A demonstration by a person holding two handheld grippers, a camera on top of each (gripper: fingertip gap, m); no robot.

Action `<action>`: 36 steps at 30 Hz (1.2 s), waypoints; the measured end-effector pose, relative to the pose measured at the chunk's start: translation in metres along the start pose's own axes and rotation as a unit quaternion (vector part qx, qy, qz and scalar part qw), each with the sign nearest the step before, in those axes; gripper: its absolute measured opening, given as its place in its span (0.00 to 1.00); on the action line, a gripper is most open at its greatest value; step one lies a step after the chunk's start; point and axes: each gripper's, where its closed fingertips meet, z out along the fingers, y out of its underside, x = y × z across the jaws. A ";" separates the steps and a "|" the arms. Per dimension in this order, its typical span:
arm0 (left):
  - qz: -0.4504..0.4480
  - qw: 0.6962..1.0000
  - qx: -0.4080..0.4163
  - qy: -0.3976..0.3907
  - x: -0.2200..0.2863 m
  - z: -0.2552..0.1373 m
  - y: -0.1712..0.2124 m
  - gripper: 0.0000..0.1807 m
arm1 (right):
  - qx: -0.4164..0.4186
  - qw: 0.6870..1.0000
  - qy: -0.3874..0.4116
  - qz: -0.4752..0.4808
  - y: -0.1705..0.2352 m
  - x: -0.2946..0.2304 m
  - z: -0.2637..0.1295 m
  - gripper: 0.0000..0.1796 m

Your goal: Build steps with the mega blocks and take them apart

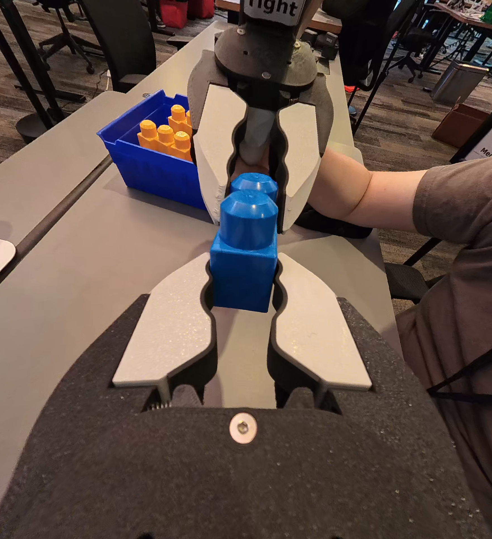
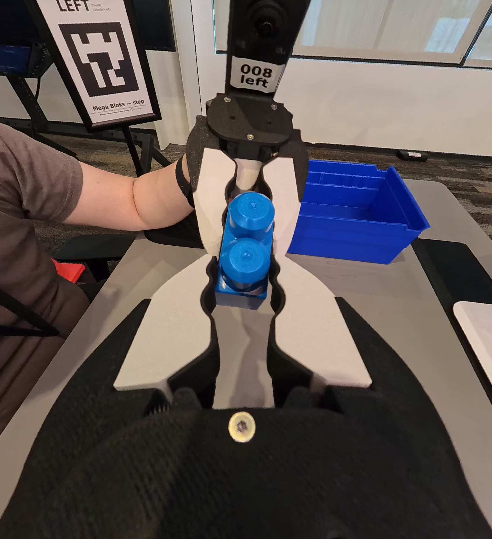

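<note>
Grippers meet at frame centre — left gripper (image 1: 243, 271) and right gripper (image 2: 240, 272) each clamp an end of the blue two-stud block (image 1: 243, 262), apparently steadying it for a handover, with orange blocks (image 1: 166, 137) waiting in the blue bin (image 1: 151, 172) at upper left.

Grey tables (image 1: 64, 262) stand on patterned brown carpet (image 1: 11, 96) among black office chairs (image 1: 122, 43), with a white wall (image 2: 384, 96) and windows (image 2: 384, 26) opposite.

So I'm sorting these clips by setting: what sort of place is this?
Most likely an office or lab workspace set up for recording. A grey table stands on patterned carpet, office chairs sit behind it, and a marker sign on a stand is beside it.
</note>
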 end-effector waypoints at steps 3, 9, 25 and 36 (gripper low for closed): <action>0.009 1.000 -0.006 0.006 0.002 0.002 0.003 0.20 | 0.000 1.000 -0.005 -0.002 0.000 -0.001 0.000 0.19; 0.018 1.000 0.019 -0.017 -0.004 -0.011 -0.009 0.20 | 0.040 0.996 0.051 -0.063 -0.022 0.004 -0.021 0.33; 0.049 0.985 0.055 -0.155 -0.038 -0.097 -0.027 0.20 | -0.479 0.873 0.080 0.040 0.202 0.050 -0.026 0.30; 0.050 0.988 0.043 -0.140 -0.037 -0.089 -0.023 0.20 | -0.522 0.849 0.069 0.040 0.217 0.048 -0.026 0.20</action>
